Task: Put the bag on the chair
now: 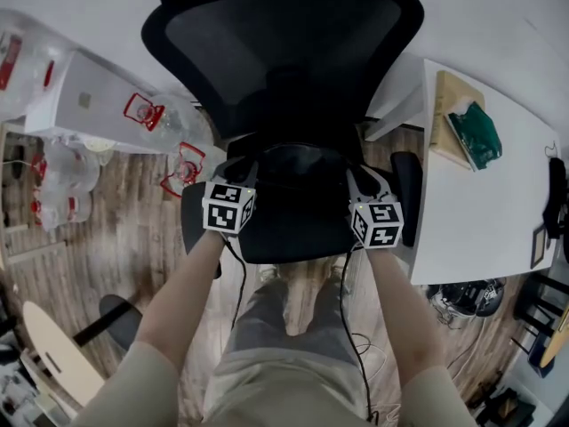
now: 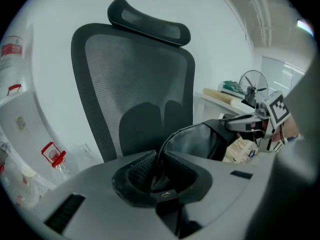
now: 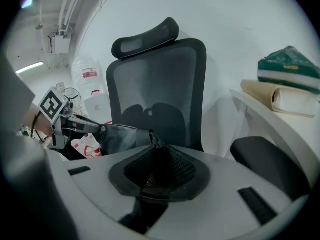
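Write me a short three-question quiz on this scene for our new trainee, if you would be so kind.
1. True or false: the left gripper and the right gripper each clamp an edge of the black bag.
2. What lies on the white table? A) a laptop B) a green packet C) a mug
3. Which part of the chair rises behind the bag in both gripper views?

Key: 1 true; 2 B; 3 the mesh backrest.

Wood floor (image 1: 124, 238): chair (image 1: 284, 34), clear bottles (image 1: 62, 174). White table (image 1: 462, 225): tan board (image 1: 444, 114).
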Available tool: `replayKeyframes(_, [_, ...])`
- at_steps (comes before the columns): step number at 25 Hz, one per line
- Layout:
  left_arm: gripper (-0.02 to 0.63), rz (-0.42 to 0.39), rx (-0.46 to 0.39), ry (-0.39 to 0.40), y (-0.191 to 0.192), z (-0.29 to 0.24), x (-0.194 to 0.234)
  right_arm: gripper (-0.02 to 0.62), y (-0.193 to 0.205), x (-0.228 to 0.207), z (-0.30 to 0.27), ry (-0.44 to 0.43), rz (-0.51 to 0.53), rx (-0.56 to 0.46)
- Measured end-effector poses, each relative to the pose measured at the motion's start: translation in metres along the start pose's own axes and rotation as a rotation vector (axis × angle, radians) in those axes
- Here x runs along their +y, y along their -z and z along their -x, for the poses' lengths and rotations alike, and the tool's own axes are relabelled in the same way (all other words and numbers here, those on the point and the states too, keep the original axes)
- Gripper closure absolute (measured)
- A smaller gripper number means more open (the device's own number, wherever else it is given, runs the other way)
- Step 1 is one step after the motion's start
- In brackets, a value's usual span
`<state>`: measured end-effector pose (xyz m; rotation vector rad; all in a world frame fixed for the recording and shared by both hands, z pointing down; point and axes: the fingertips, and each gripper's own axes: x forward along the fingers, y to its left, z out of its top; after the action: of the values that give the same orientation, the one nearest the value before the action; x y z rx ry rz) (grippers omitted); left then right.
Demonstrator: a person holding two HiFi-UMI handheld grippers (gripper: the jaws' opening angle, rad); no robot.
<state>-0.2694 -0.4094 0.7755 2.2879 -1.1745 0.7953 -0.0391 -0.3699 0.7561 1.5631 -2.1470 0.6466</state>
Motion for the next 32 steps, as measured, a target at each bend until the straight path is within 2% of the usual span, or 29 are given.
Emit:
replayKeyframes(5, [0.546, 0.037, 0.055, 0.009, 0.028, -0.016, -0.006, 0.509, 0.034, -0.008, -0.013, 0.033, 0.031, 0.070])
replayKeyframes(11, [0.543, 0.067, 0.099, 0.017, 0.049, -0.026, -0.005, 0.498, 0.057, -0.012, -0.022, 0.024, -0.010, 0.124])
replayKeyframes(15, [0.518, 0.086, 0.110, 0.006, 0.046, -0.027, -0.002, 0.460, 0.056, -0.018, -0.023, 0.040, -0.036, 0.169])
replayKeyframes(17, [0.497, 0.102, 0.124, 0.003, 0.047, -0.021, -0.003, 0.399, 0.055, -0.018, -0.018, 0.043, -0.047, 0.183])
replayKeyframes(19, [0.460, 0.119, 0.139, 0.004, 0.048, -0.013, -0.005, 0.390, 0.049, -0.019, -0.007, 0.055, -0.062, 0.179])
replayKeyframes(24, [0.451, 0.142, 0.110, -0.006, 0.033, 0.011, -0.011, 0.391, 0.016, -0.013, 0.028, 0.038, -0.100, 0.143])
replayKeyframes(32, [0.454, 0.108, -0.058, -0.018, -0.039, 0.069, -0.029, 0.471, -0.064, 0.004, 0.087, -0.034, -0.062, 0.008])
